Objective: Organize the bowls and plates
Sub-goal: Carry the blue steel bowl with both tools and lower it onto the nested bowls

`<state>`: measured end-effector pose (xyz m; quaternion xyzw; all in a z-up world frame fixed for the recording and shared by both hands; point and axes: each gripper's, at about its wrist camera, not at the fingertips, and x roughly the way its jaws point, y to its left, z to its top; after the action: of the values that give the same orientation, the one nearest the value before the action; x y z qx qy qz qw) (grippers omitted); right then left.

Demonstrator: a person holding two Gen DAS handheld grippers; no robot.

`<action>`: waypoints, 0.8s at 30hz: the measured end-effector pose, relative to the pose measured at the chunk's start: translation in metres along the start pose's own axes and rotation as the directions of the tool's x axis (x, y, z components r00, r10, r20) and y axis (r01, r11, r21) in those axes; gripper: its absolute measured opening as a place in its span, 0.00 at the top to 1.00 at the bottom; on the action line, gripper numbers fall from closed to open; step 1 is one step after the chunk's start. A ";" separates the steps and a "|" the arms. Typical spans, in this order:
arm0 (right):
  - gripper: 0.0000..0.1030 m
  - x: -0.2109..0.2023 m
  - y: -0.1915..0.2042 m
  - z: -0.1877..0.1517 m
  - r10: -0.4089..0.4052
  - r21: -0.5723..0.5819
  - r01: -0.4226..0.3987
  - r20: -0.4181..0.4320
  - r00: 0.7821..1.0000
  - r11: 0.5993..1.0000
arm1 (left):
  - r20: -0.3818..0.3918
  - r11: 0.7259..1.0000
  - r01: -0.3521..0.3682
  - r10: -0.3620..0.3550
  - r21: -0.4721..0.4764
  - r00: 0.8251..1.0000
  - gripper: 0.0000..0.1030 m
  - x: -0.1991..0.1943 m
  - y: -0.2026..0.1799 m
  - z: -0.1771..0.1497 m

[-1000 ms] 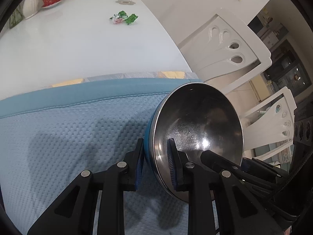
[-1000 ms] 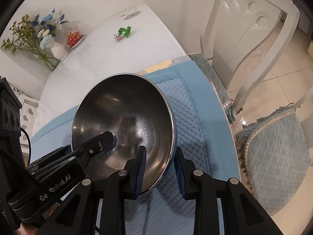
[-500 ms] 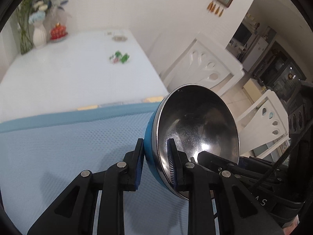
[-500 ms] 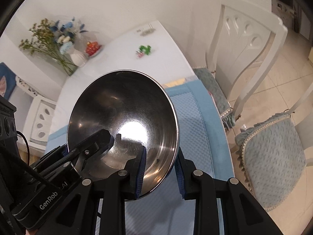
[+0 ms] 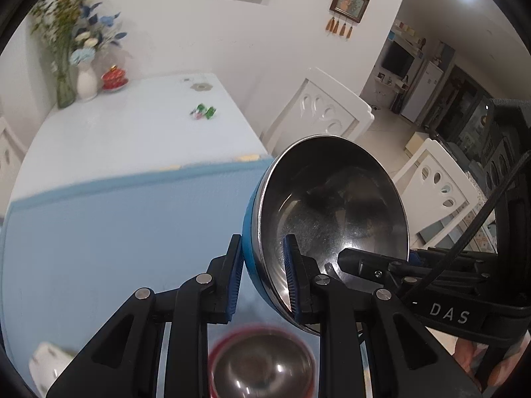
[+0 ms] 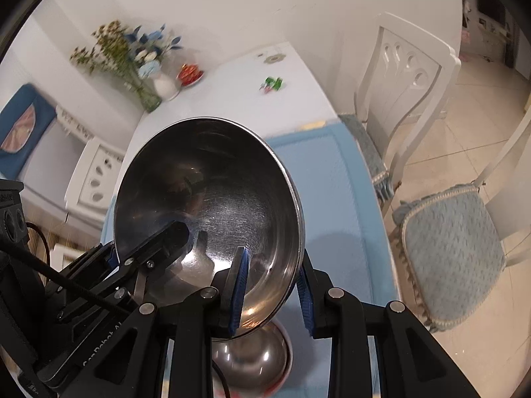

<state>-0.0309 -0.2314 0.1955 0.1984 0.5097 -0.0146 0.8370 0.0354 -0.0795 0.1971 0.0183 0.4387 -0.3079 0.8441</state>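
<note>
A steel bowl with a blue outside (image 5: 332,212) (image 6: 212,192) hangs tilted in the air above the blue mat (image 5: 116,225). My left gripper (image 5: 262,248) is shut on its left rim, one pad inside and one outside. On the opposite rim my right gripper (image 6: 273,258) is shut the same way. Each gripper also shows in the other's view: the right gripper (image 5: 378,258) and the left gripper (image 6: 146,242). Below the held bowl a smaller red-rimmed steel bowl (image 5: 262,368) (image 6: 255,358) sits blurred on the mat.
A white dish (image 5: 46,361) lies at the mat's near left. Far back on the white table (image 5: 132,139) stand a flower vase (image 5: 87,83), a red dish (image 5: 114,78) and green candies (image 5: 203,112). White chairs (image 6: 408,76) line the right side.
Both grippers have risen with the steel bowl, lifting it off the mat. The table has dropped away, and the red-rimmed bowl has come into view underneath.
</note>
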 end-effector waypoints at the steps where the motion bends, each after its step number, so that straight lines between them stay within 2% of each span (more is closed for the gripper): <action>1: 0.73 -0.001 0.003 -0.007 0.002 -0.007 -0.002 -0.011 1.000 1.000 | -0.006 1.000 0.000 0.000 -0.009 1.000 0.81 -0.003 0.001 -0.007; 10: 0.73 0.004 0.013 -0.061 0.021 -0.054 -0.028 -0.120 0.993 0.998 | -0.057 0.997 -0.032 0.029 -0.064 0.998 0.81 -0.023 0.008 -0.068; 17: 0.73 0.013 0.015 -0.077 0.004 -0.091 -0.019 -0.162 0.987 0.996 | -0.104 0.987 -0.009 -0.008 -0.162 0.995 0.81 -0.021 0.019 -0.102; 24: 0.73 0.036 0.008 -0.093 0.000 -0.070 -0.018 -0.239 0.971 0.997 | -0.129 0.982 -0.015 -0.009 -0.190 0.992 0.81 -0.016 0.019 -0.120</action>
<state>-0.0907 -0.1855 0.1302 0.1707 0.6061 0.0316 0.7762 -0.0486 -0.0198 0.1309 -0.0420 0.5197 -0.2614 0.8123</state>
